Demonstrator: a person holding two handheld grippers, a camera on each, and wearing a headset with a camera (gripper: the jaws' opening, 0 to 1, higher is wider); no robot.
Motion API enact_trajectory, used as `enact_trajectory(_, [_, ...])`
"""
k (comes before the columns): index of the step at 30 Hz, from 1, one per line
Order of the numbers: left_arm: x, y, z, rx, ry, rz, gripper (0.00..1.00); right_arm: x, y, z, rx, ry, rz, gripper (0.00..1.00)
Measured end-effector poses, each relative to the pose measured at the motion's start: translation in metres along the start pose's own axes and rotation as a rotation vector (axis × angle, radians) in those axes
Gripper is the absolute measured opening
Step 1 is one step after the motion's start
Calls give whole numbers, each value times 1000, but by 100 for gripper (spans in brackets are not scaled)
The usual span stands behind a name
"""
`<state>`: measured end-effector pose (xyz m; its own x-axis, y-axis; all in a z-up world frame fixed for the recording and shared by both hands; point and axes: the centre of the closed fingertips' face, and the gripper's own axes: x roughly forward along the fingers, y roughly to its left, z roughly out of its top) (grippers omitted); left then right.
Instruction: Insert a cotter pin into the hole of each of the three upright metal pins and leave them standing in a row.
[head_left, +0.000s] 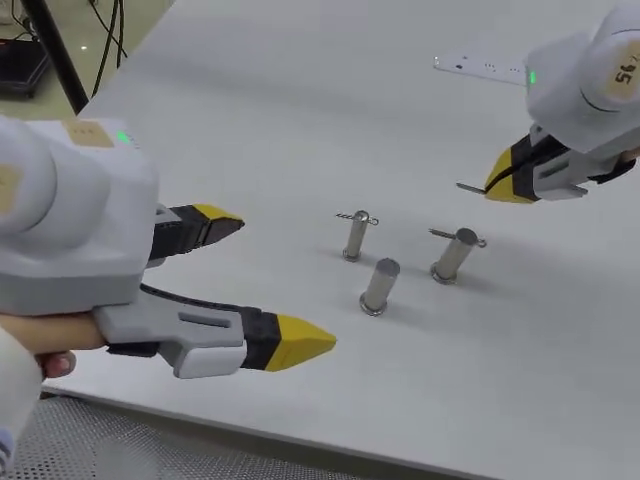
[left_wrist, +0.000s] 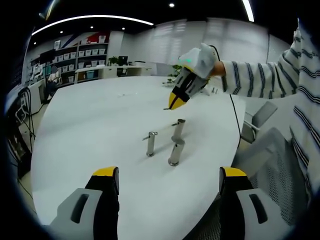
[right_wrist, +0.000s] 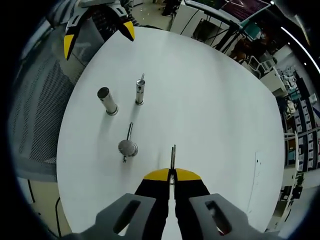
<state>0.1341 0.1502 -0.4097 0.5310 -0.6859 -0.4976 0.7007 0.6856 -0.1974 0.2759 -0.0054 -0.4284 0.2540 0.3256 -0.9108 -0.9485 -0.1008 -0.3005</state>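
Three upright metal pins stand on the white table. The far pin (head_left: 356, 238) and the right pin (head_left: 453, 256) each have a cotter pin through the top. The near pin (head_left: 379, 286) (right_wrist: 107, 101) has a bare top. My right gripper (head_left: 497, 187) hovers above and right of them, shut on a thin cotter pin (head_left: 470, 187) (right_wrist: 173, 157) that sticks out past its tips. My left gripper (head_left: 270, 283) is open and holds nothing, low at the left of the pins, which it faces (left_wrist: 176, 152).
The white round table (head_left: 300, 90) stretches wide around the pins. A white strip (head_left: 480, 68) lies at the far right. The table's front edge (head_left: 300, 445) runs close below my left gripper. A striped sleeve (left_wrist: 265, 80) holds the right gripper.
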Motion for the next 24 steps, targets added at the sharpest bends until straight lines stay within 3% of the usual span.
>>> enact_trajectory(12, [12, -1, 19, -21, -37, -18, 75, -22, -6, 17, -23, -84, -131, 0])
enact_trajectory(24, [23, 2, 36, -44, -67, -41, 67, -30, 14, 34, -26, -133, -154, 0])
